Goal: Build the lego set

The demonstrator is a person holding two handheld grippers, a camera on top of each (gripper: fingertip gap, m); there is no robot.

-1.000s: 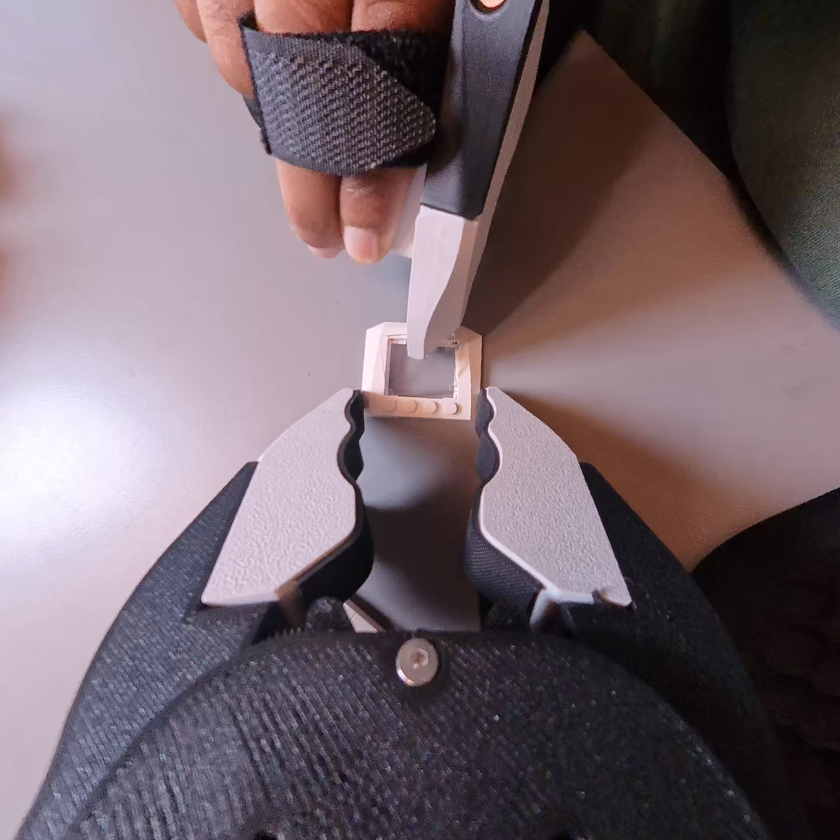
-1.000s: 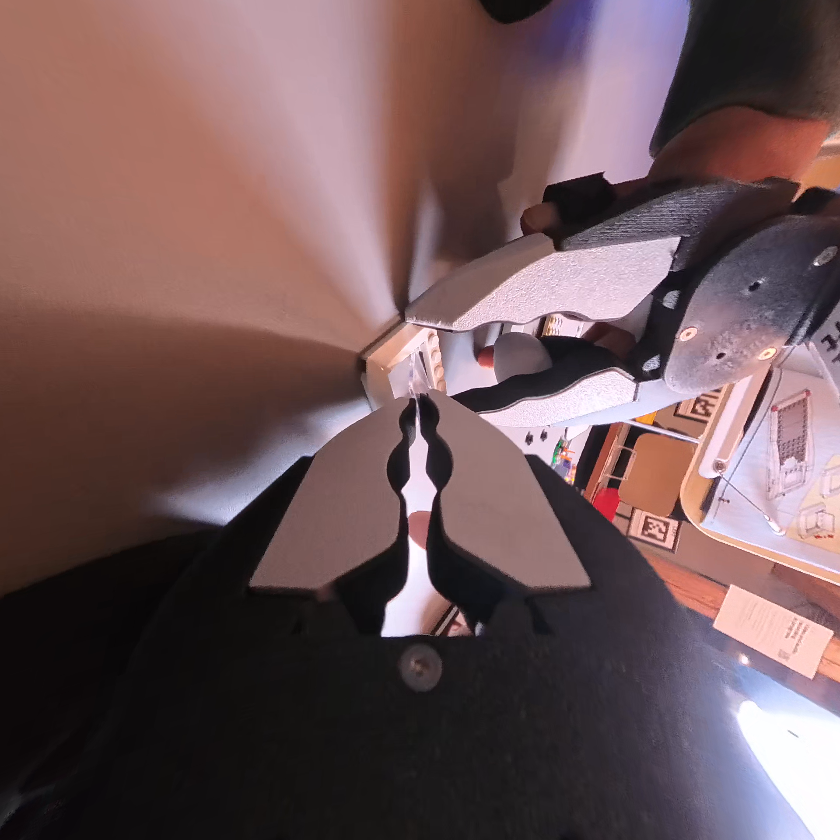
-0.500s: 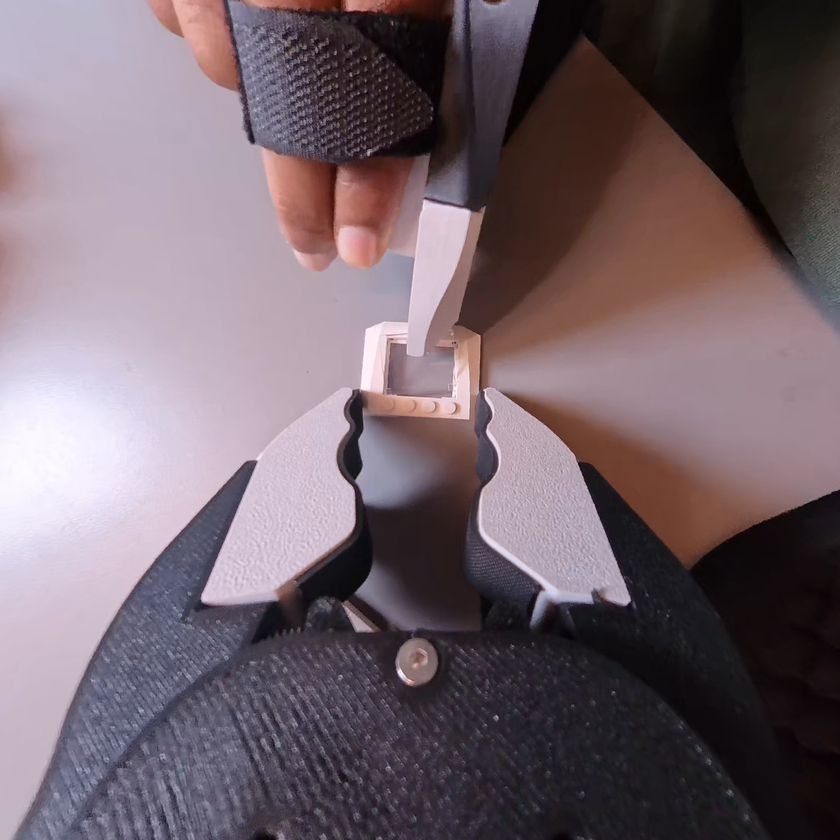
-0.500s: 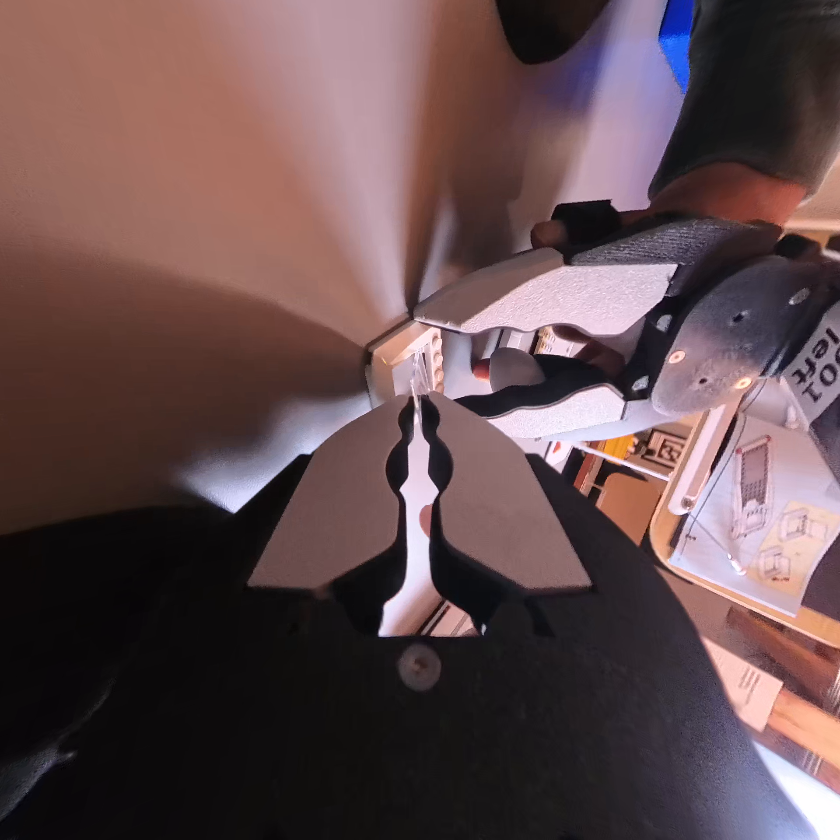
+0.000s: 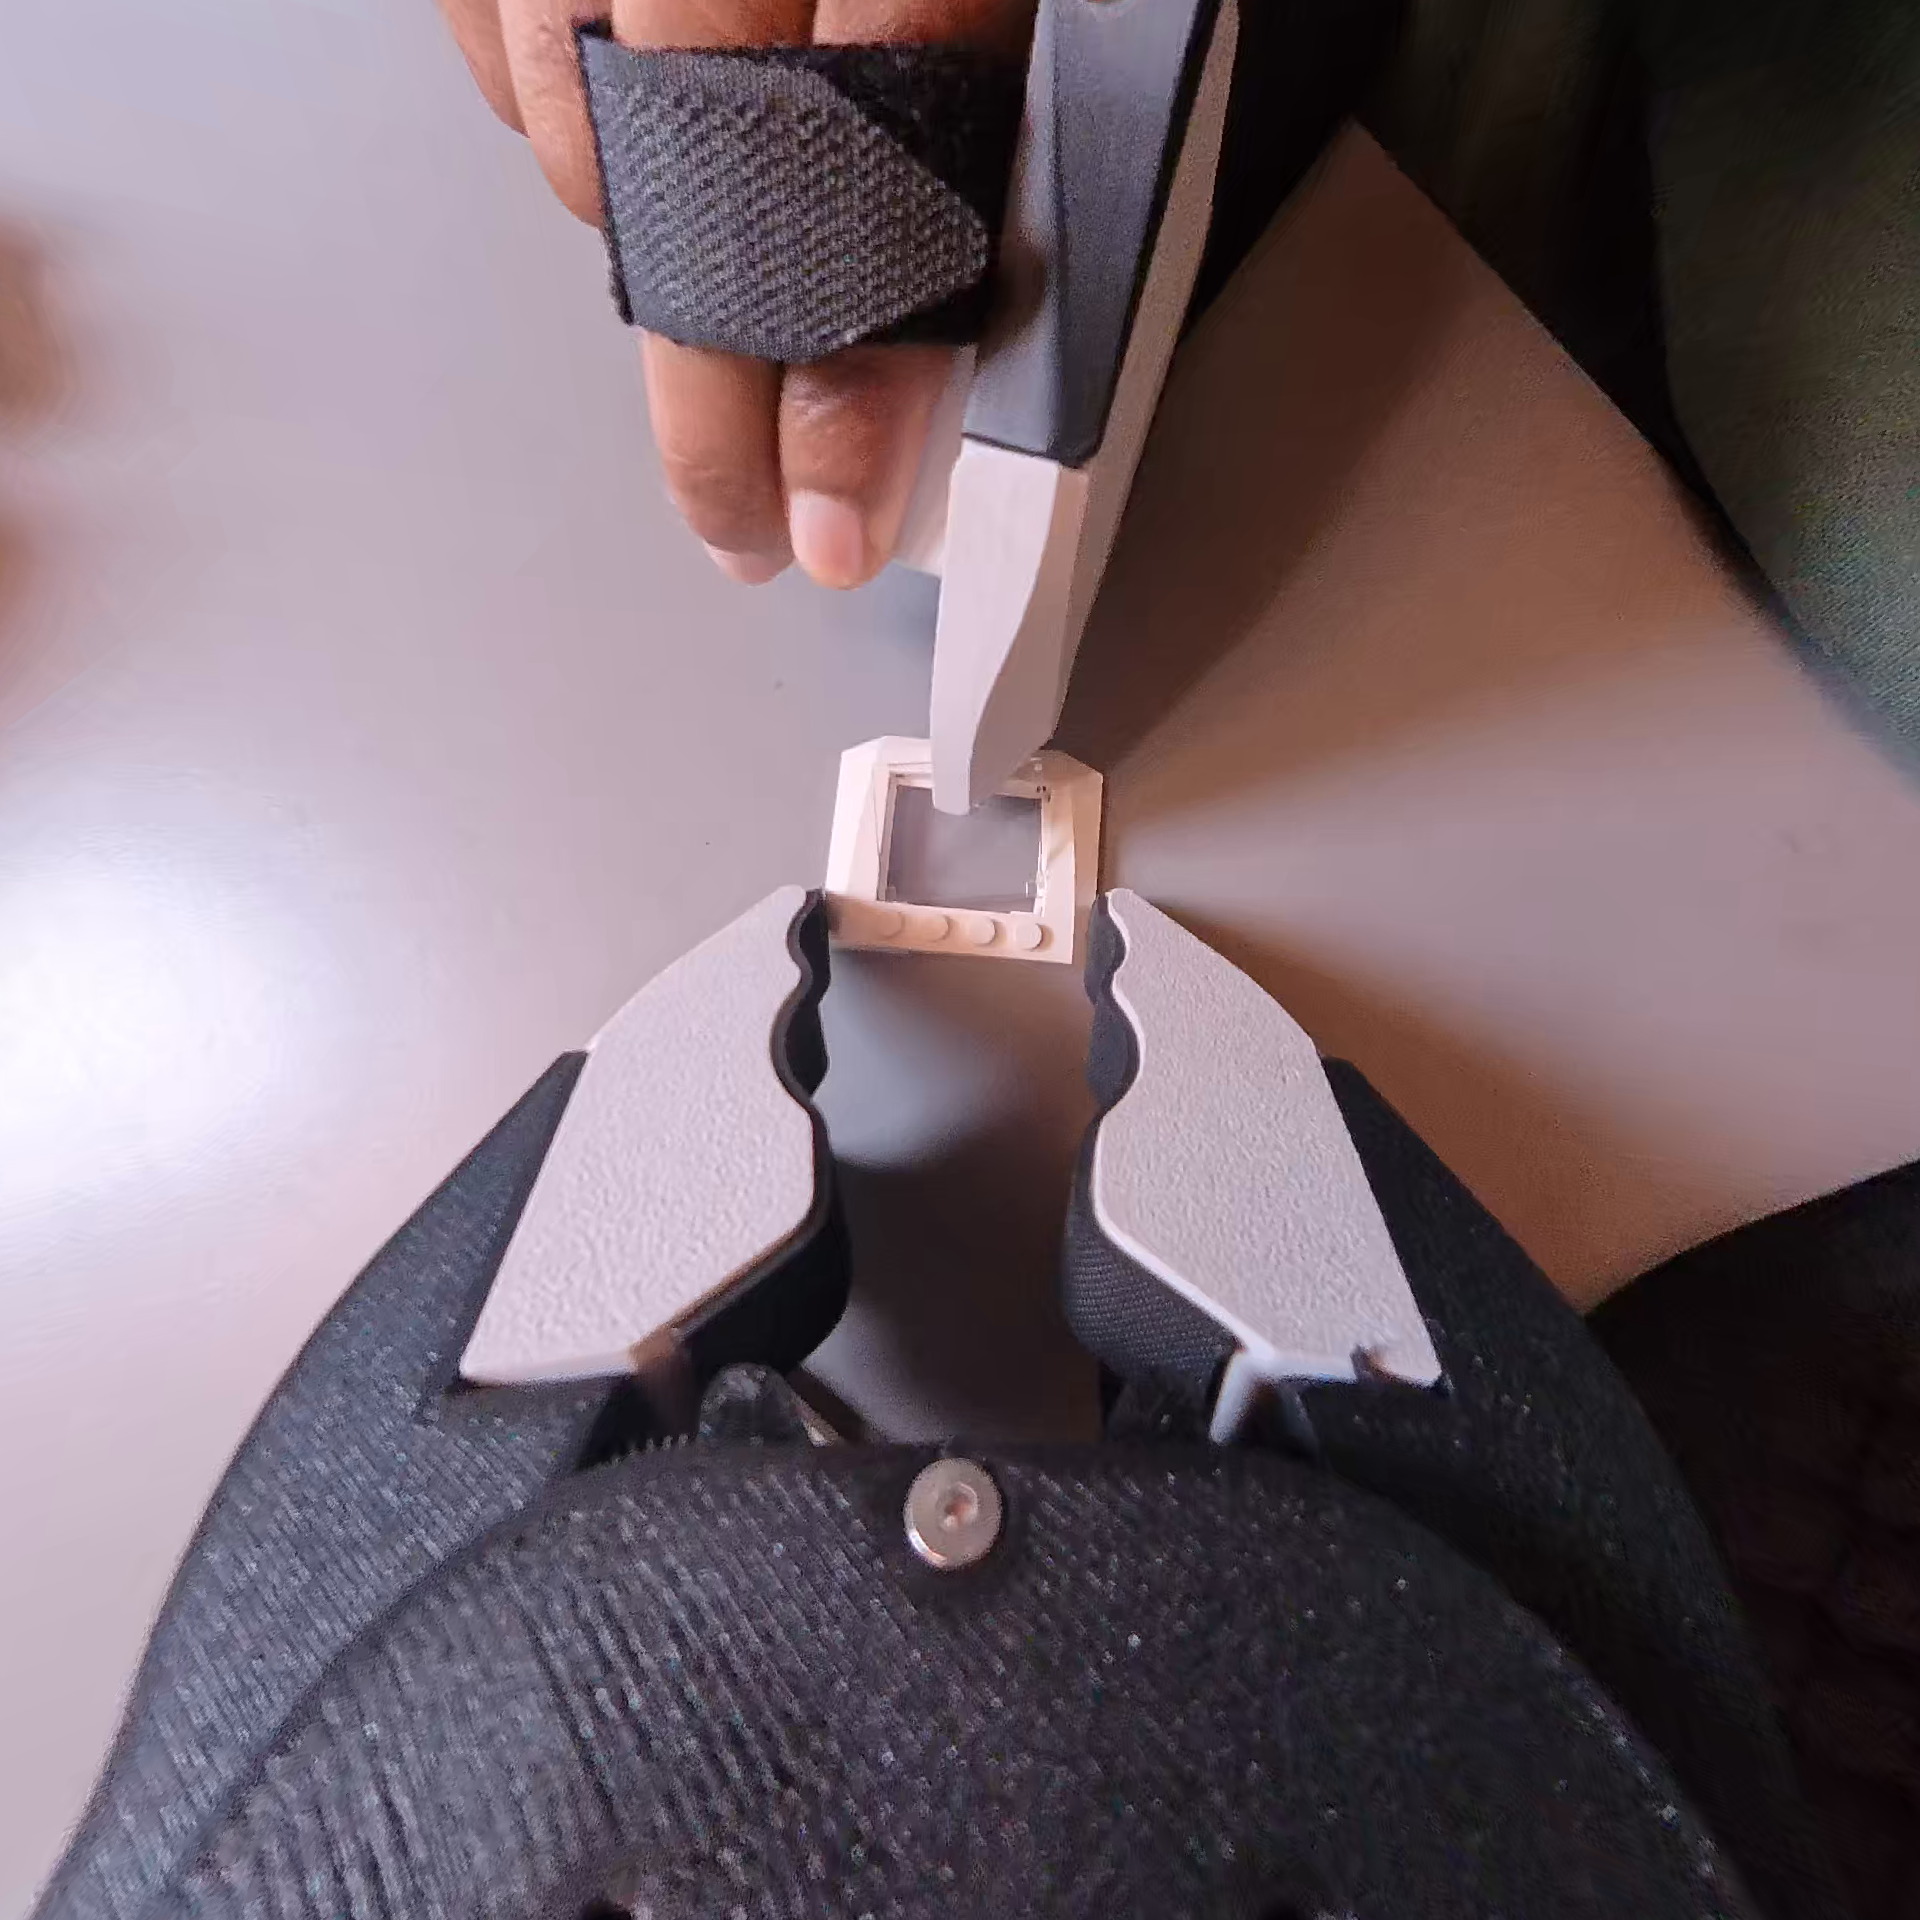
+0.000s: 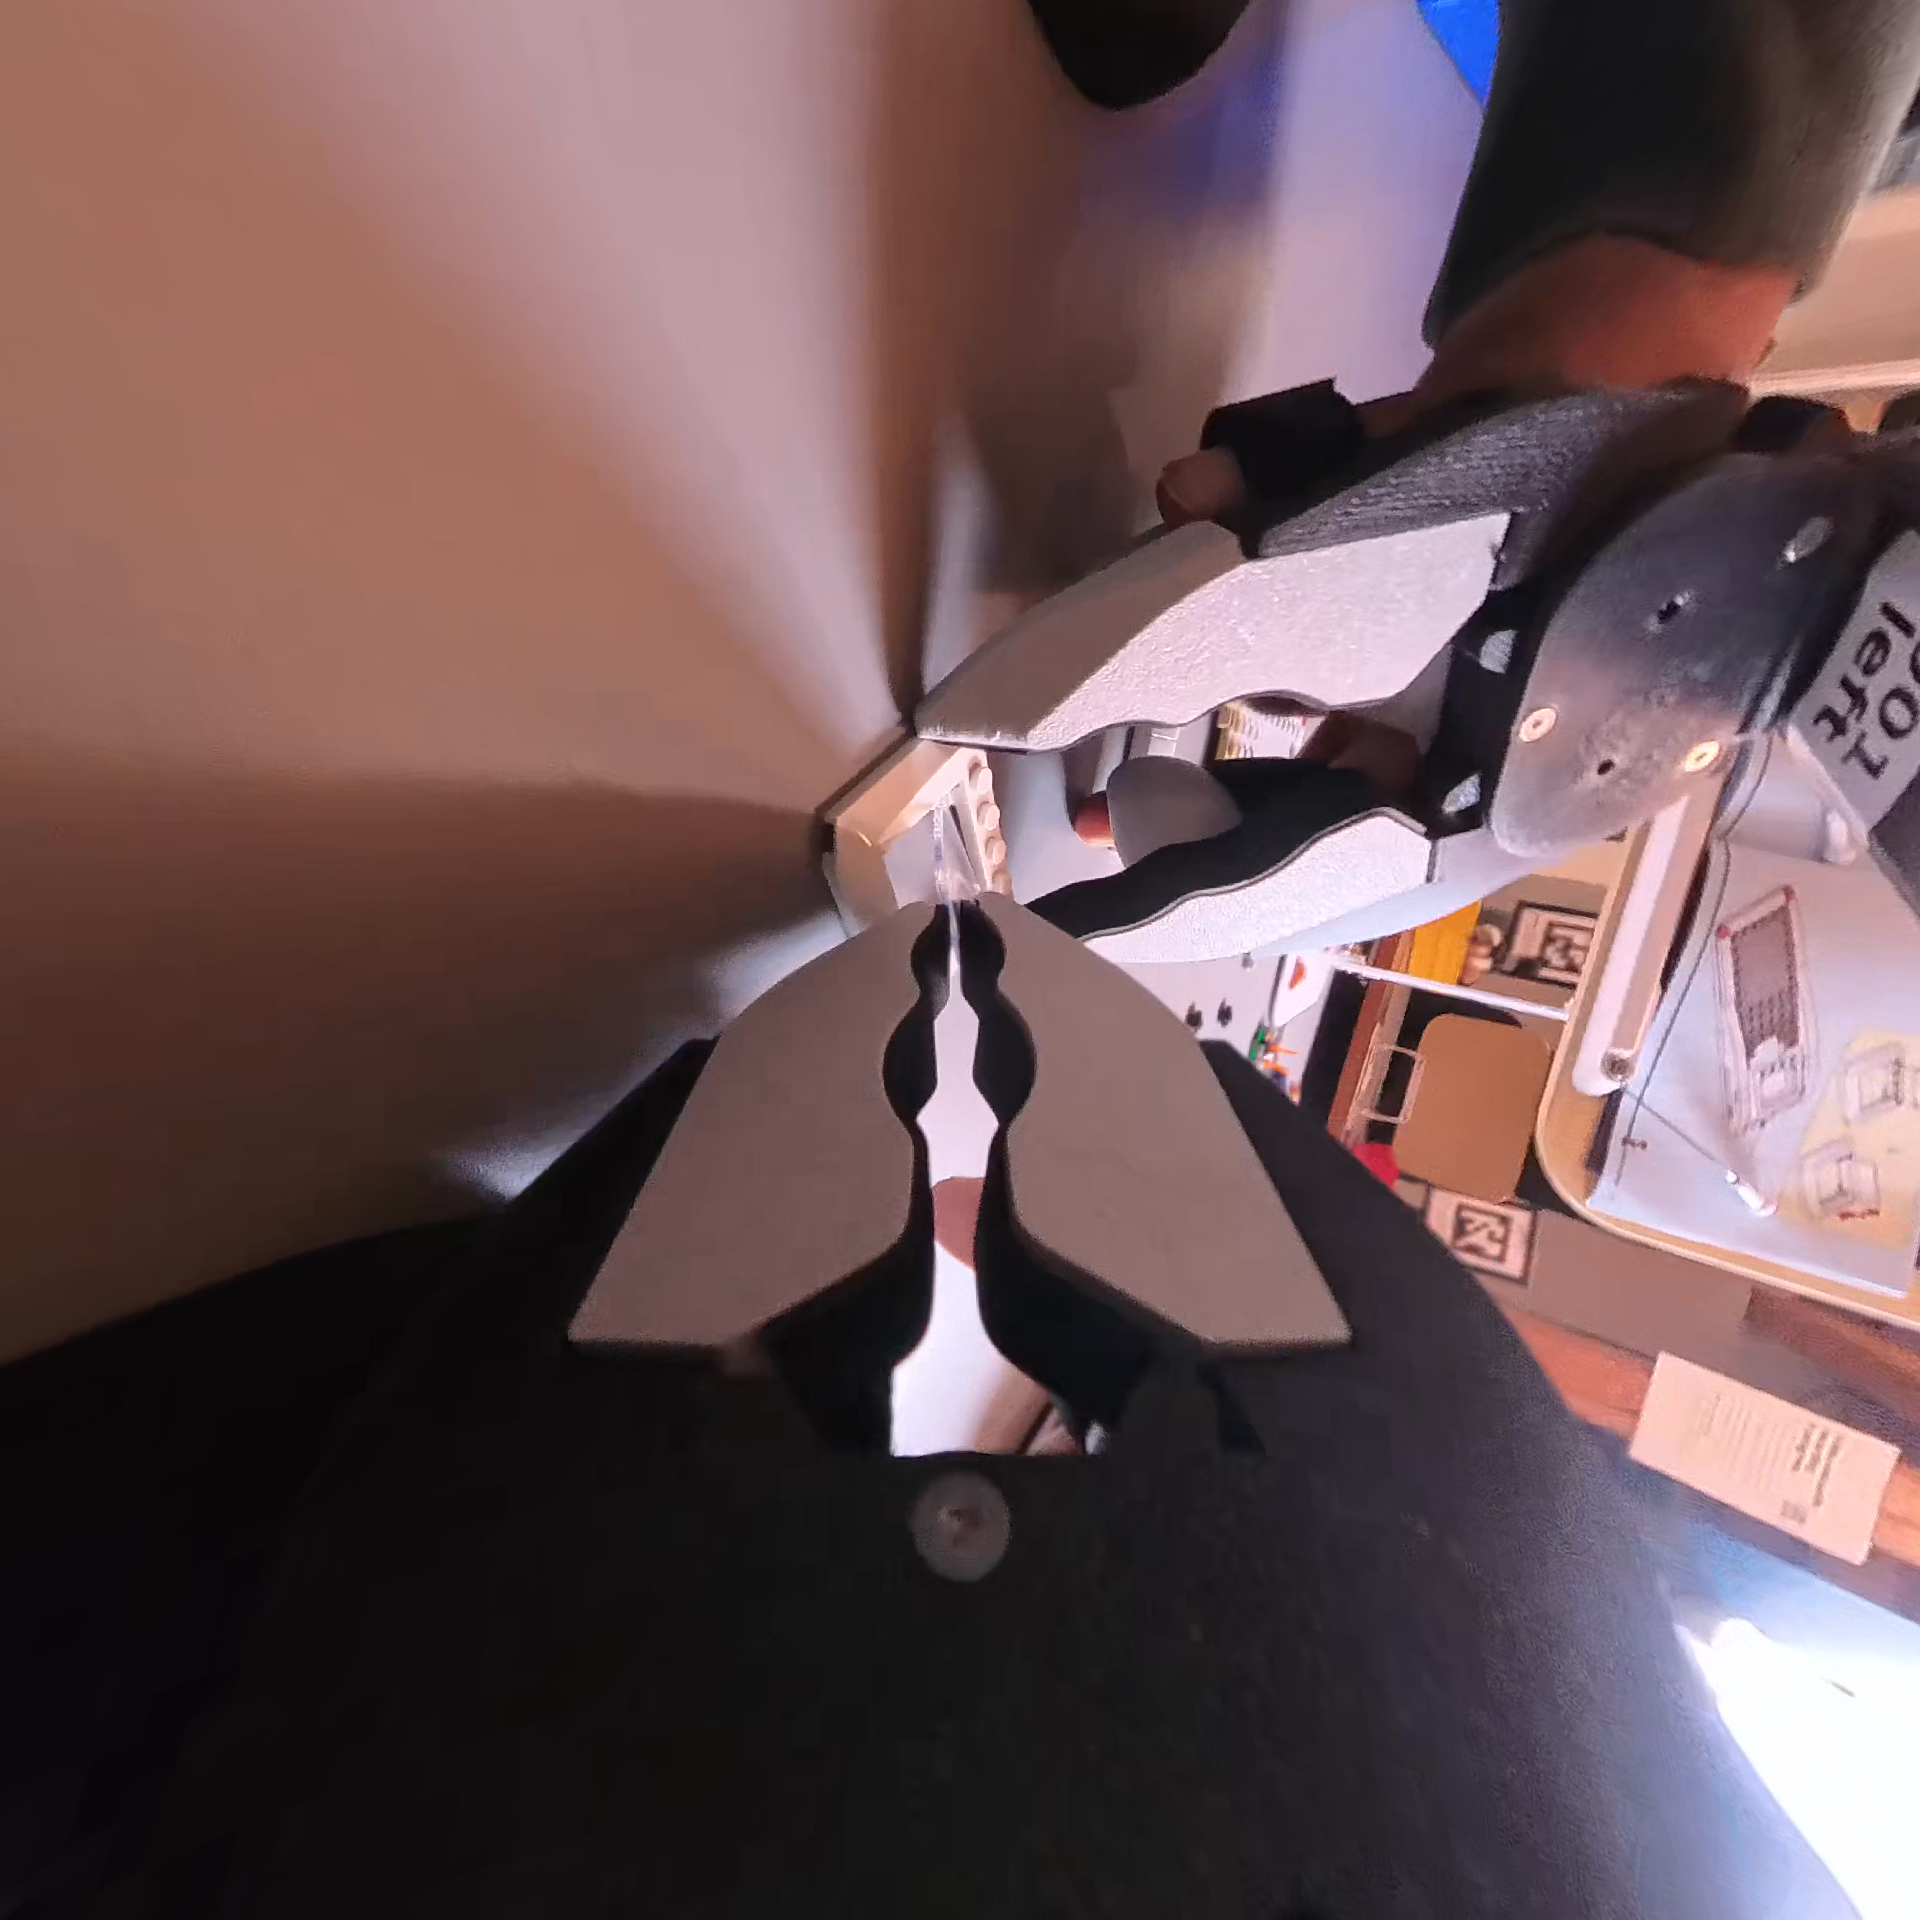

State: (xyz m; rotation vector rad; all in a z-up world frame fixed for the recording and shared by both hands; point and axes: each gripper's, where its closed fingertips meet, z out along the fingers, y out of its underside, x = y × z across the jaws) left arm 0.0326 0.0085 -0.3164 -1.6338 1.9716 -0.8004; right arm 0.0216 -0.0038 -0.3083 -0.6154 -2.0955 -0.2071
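White window frame between left fingers

Right hand-held gripper tilted slightly, pane unmoved

An indoor lab or workshop-like room, seen past a pale, smooth desk. Behind it are a second rounded table carrying printed sheets and a clear plastic model, black-and-white square marker tags on the floor, a brown chair, and a wood-toned floor with a paper card.
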